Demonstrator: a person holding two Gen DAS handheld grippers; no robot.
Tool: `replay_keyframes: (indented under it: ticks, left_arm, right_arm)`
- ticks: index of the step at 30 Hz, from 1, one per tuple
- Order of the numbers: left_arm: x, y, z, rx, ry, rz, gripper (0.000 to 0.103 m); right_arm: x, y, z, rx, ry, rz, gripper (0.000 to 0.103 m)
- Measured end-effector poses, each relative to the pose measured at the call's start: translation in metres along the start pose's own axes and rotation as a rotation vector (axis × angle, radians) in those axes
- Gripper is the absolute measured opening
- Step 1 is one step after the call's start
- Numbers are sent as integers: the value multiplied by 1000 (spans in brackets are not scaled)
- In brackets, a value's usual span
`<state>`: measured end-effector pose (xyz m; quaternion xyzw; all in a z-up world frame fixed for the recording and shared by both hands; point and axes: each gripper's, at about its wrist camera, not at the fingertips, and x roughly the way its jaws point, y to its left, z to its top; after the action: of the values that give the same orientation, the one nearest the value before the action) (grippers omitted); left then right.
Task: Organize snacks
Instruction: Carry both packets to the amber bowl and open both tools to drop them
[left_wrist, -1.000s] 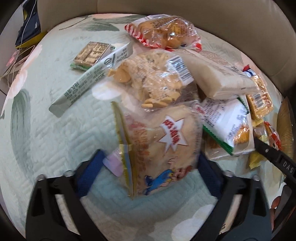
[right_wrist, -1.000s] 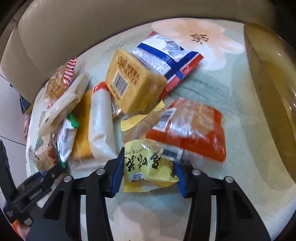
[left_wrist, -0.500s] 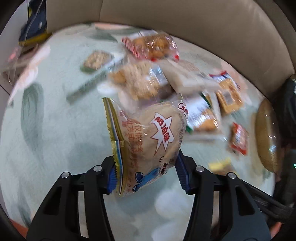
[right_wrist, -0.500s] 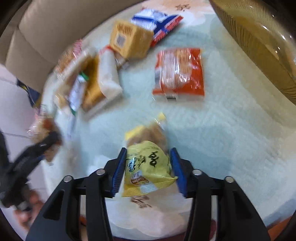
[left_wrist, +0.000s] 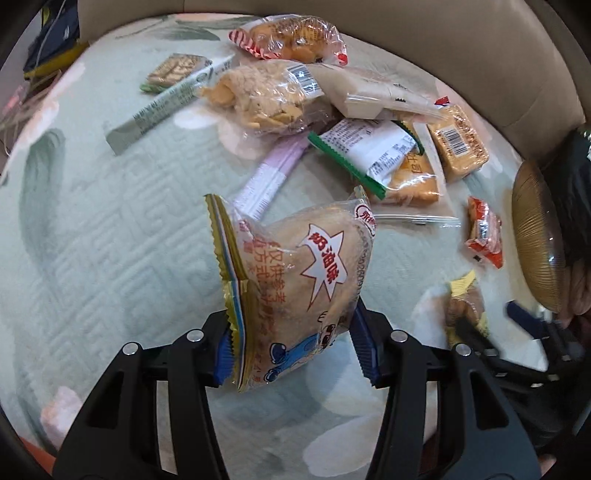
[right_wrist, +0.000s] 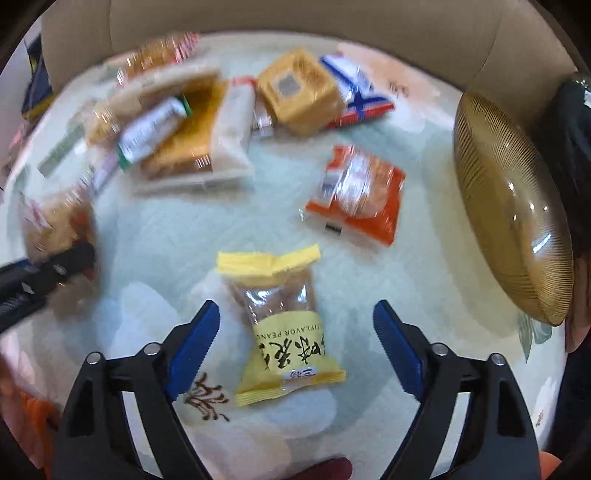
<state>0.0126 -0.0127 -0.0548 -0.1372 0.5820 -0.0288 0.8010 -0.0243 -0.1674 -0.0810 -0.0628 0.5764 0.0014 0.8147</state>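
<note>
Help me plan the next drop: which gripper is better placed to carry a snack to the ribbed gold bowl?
Left. The left gripper is shut on the clear cream-bun packet, lifted; the right gripper is open, with the yellow peanut packet lying between its fingers. The ribbed gold bowl sits rightward.

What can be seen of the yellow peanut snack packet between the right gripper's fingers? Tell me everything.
The small yellow plastic snack packet has a clear window showing brown pieces, a crimped yellow seal at each end, and a yellow label with dark characters and partial Latin lettering. It lies flat on the pale green quilted cloth, apart from the snack pile. The right gripper is open, its blue fingers to either side, not touching it.
</note>
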Motion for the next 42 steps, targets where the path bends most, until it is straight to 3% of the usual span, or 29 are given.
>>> replay_keyframes:
  ticks: [1,2,6,10,12,16,20,23,25,26,27,28,34,36,42]
  left_arm:
    - [0,0,0,-1,-2,-11,53]
    - [-1,0,1,-3,-4,-24,53]
    - [-11,-7,1,27,-30,-86,52]
    - [-34,-31,2,92,-73,-138,52]
    - [-52,-53,7,141,-104,-170,52]
    - [-79,-117,19,265,-165,-248,52]
    - [-79,-197,36,366,-161,-358,53]
    - [-72,-244,40,431,-152,-385,53]
    - [-63,-267,38,459,-142,-397,53]
    - [-56,-282,40,469,-134,-399,54]
    - [-51,-287,42,466,-134,-400,61]
    - [-48,-294,45,461,-137,-400,77]
    - [-37,-277,53,439,-132,-360,77]
    - [-40,-255,54,418,-132,-336,77]
    - [-75,-175,62,330,-179,-258,77]
  right_arm:
    - [7,-2,-2,22,37,50,45]
    - [8,-4,-3,45,50,83,41]
    - [-16,-13,-1,108,12,187,40]
    - [-60,-43,12,176,-84,216,40]
    - [-82,-71,17,214,-140,201,40]
    - [-119,-141,25,324,-237,75,40]
    - [-128,-203,25,485,-260,24,40]
    - [-126,-241,22,572,-261,35,40]
    - [-122,-259,29,607,-278,46,47]
    - [-119,-267,31,627,-288,54,64]
    - [-118,-270,32,640,-296,53,69]
    - [-118,-274,27,652,-312,44,69]
    - [-95,-285,16,667,-325,33,68]
    - [-90,-283,17,659,-307,64,66]
    - [-132,-248,27,563,-385,99,66]
